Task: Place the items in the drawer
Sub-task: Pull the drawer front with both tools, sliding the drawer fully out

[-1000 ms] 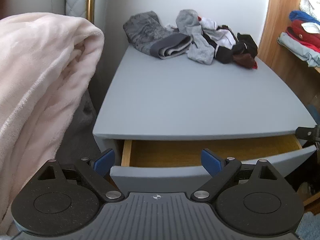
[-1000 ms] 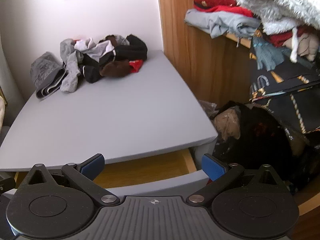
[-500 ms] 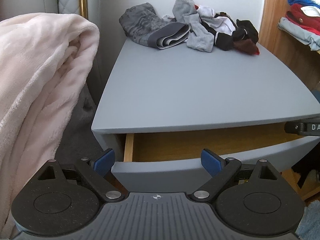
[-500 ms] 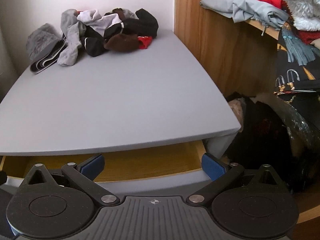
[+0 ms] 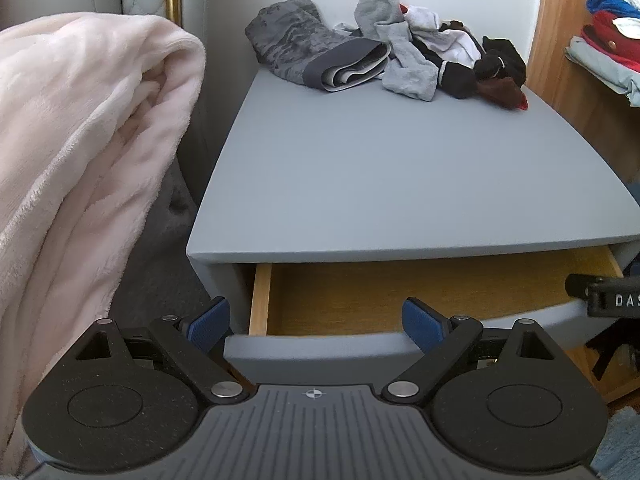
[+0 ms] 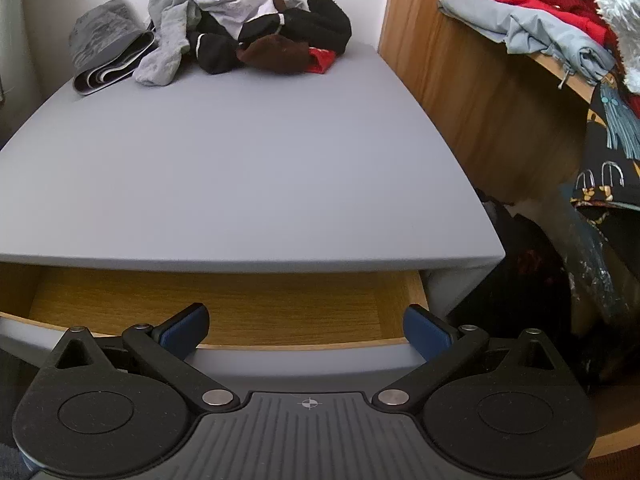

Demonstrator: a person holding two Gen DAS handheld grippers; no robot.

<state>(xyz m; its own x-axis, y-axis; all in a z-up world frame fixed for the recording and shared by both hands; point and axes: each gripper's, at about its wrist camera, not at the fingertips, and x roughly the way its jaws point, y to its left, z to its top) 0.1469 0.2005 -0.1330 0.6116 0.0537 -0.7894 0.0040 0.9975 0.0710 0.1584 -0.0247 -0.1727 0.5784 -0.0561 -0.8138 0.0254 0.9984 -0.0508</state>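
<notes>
Drawer (image 5: 420, 300) pulled out, bare; your left gripper (image 5: 316, 322) and right gripper (image 6: 306, 328) gape wide before it, empty; socks (image 6: 248, 36) heaped behind.

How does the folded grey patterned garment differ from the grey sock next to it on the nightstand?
The grey patterned garment is folded flat with a dark waistband; the grey sock lies crumpled. The garment sits at the pile's left end; the sock leans against the other socks. The garment is darker and mottled, the sock plain. Both rest on the nightstand top.
</notes>
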